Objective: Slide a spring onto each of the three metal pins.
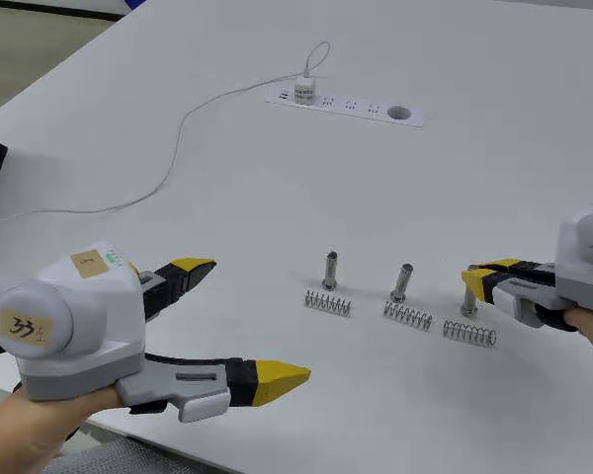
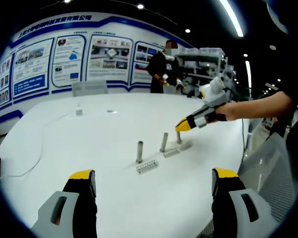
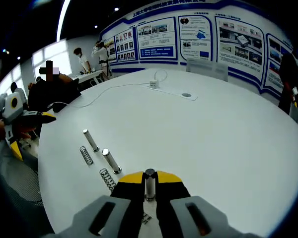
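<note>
In the head view, three metal pins stand upright in a row on the white desk [image 1: 277, 197]: the first pin [image 1: 330, 269], the middle pin [image 1: 403, 281] and the third pin [image 1: 468, 306]. Just in front of each one a spring lies on its side: the first spring [image 1: 328, 303], the middle spring [image 1: 407, 316] and the third spring [image 1: 469, 334]. No spring sits on a pin, so by my reading all three slides are left to do. The left gripper [image 1: 239, 324] hovers near the desk's front edge, well apart from the row, with its jaws wide and empty. The right gripper [image 1: 477, 276] is at the third pin, with its yellow tips close together and covering the pin's top. A power strip [image 1: 346, 104] and its cable [image 1: 178, 138] lie farther back.

The left gripper view looks along the row from the side. Its own jaws are spread wide with nothing between them. Every pin shaft is bare, and the right gripper reaches in to the farthest pin. People and wall display boards [image 2: 69, 62] stand behind the desk.

The right gripper view shows what the head view hides. The third pin stands upright between the narrow jaws, which appear to pinch it near its top. A short piece of the third spring lies on the desk just below.
</note>
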Demonstrator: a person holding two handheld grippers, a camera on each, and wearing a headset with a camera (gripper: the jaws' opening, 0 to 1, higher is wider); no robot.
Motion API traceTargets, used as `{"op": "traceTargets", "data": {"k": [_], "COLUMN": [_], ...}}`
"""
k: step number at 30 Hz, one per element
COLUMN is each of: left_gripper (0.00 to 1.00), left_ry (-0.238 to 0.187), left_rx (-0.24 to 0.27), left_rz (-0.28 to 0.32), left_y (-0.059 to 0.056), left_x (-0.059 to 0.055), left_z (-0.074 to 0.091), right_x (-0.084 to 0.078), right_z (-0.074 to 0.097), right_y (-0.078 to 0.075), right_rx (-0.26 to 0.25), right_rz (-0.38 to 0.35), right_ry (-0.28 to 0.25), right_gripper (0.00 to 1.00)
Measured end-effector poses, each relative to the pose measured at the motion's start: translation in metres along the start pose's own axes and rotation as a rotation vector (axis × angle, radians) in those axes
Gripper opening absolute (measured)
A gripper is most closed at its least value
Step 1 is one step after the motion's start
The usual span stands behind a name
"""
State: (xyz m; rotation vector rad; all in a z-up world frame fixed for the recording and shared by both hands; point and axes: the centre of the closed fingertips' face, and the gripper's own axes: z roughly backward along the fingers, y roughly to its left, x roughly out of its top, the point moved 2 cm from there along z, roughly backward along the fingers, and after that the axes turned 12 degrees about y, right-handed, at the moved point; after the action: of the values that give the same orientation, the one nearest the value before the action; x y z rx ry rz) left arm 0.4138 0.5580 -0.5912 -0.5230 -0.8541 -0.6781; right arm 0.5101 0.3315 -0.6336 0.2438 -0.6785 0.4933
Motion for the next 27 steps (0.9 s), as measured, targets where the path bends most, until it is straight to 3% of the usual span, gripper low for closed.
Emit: {"op": "traceTargets", "data": {"k": [13, 27], "left_gripper": [0.99, 0.99], "left_ry": [0.010, 0.004], "left_rx": [-0.003, 0.007], "left_rz": [-0.008, -0.002], "left_y": [-0.001, 0.001], "left_x": [-0.002, 0.000], "left_z": [-0.001, 0.001], "right_x": [-0.008, -0.016], "right_z": [0.013, 0.022], "right_y": [0.002, 0.004], "right_rx": [0.000, -0.012], "right_rz": [0.010, 0.062], "right_ry": [-0.039, -0.026], "right_gripper": [0.08, 0.08]}}
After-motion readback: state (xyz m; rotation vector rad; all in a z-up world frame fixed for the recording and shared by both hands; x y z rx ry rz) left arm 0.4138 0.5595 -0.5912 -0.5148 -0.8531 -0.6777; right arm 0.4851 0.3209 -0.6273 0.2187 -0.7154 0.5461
